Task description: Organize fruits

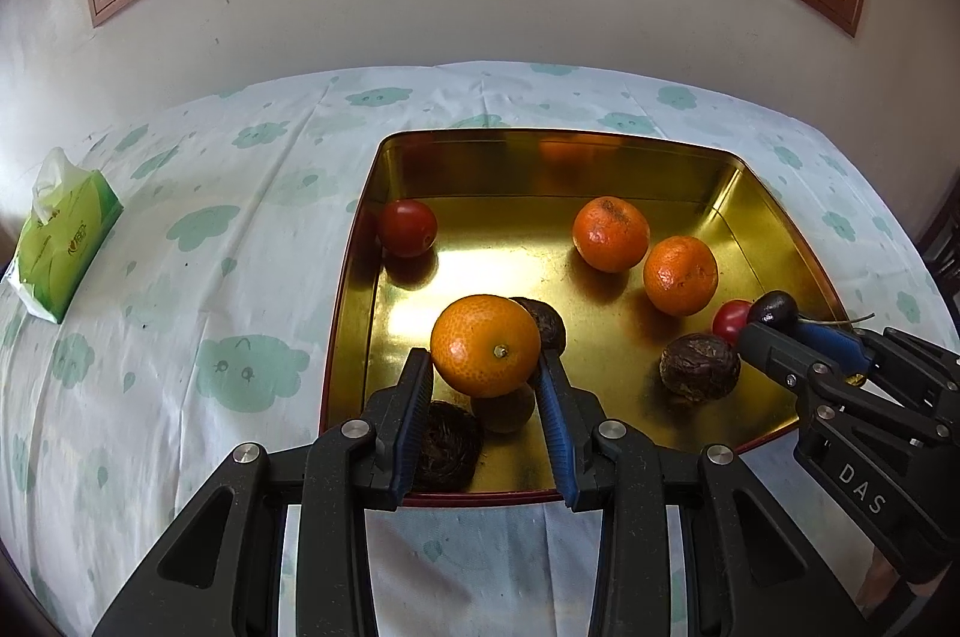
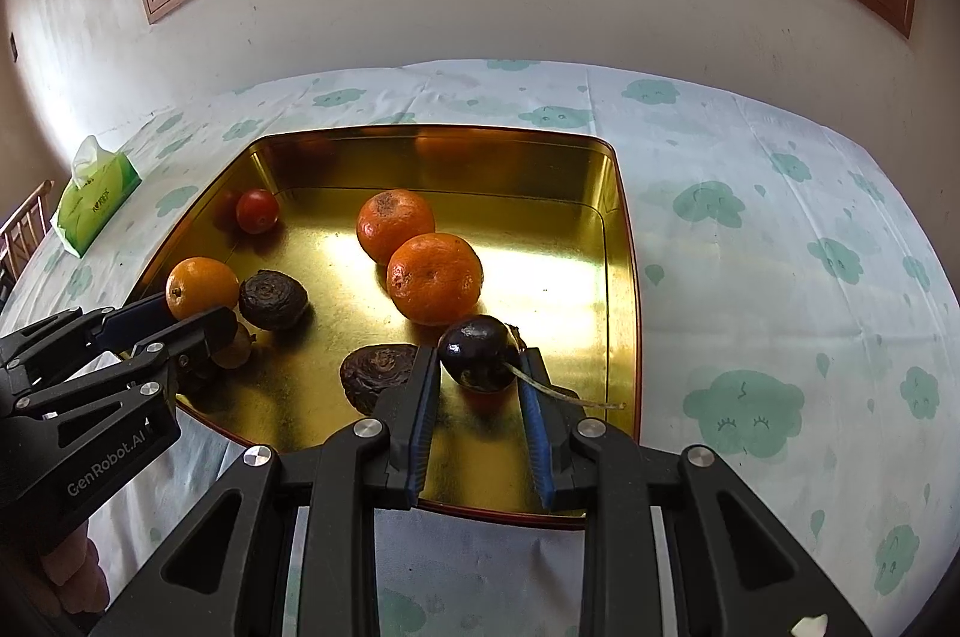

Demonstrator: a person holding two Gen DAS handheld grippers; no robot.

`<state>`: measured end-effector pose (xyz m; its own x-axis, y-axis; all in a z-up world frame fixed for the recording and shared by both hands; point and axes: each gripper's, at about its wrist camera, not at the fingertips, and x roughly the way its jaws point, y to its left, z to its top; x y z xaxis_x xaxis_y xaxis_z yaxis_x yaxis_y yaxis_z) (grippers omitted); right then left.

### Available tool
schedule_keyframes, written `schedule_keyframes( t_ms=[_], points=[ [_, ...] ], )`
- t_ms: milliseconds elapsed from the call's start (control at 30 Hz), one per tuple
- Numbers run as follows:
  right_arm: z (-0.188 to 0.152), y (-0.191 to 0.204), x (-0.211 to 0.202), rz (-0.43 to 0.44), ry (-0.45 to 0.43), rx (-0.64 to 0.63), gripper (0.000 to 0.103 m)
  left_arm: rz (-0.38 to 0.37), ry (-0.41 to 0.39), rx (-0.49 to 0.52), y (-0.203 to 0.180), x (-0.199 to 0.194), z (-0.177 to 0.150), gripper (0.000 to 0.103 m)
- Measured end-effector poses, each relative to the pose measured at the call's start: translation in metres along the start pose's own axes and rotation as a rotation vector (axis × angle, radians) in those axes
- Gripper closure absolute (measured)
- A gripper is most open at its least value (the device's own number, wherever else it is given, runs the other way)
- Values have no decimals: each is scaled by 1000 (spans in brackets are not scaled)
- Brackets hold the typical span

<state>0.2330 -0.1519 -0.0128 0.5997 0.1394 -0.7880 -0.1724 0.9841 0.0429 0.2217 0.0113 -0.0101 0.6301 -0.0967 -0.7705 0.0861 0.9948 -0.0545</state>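
Over a gold tray [image 2: 618, 241] on a cloud-print tablecloth [image 2: 780, 217], the right gripper [image 2: 477, 367] clamps a dark stemmed fruit [image 2: 477, 349]. At left, the left gripper [image 2: 192, 313] pinches an orange [image 2: 201, 286]. Two tangerines [image 2: 433, 277] sit mid-tray, touching each other.

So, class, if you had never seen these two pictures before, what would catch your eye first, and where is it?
The shiny gold tray on the cloud-print tablecloth draws the eye first, with two oranges side by side toward its far right. Near its front edge, the left gripper holds a bright orange between its jaws, while the right gripper pinches a small dark stemmed fruit.
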Motion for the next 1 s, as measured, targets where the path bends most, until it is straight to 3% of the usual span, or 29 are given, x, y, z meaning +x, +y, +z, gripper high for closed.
schedule_keyframes(
  t_ms=[233, 300, 367, 433, 733, 1000],
  points=[
    [0, 0, -1, -3, 3, -2, 74, -2, 3, 2, 0, 0, 0, 65],
    [1, 0, -1, -3, 0, -2, 71, -3, 4, 3, 0, 0, 0, 60],
    [0, 1, -2, 2, -5, -4, 65, -5, -2, 4, -1, -2, 0, 46],
    [0, 2, -4, -1, -11, -8, 56, -2, -12, 1, -2, -5, -1, 42],
    [-1, 5, -11, -5, -4, -4, 55, 19, -54, -2, 2, -30, 2, 42],
    [-10, 14, -40, -4, -25, -23, 55, 57, -86, -18, 7, -60, -9, 42]
  ],
)
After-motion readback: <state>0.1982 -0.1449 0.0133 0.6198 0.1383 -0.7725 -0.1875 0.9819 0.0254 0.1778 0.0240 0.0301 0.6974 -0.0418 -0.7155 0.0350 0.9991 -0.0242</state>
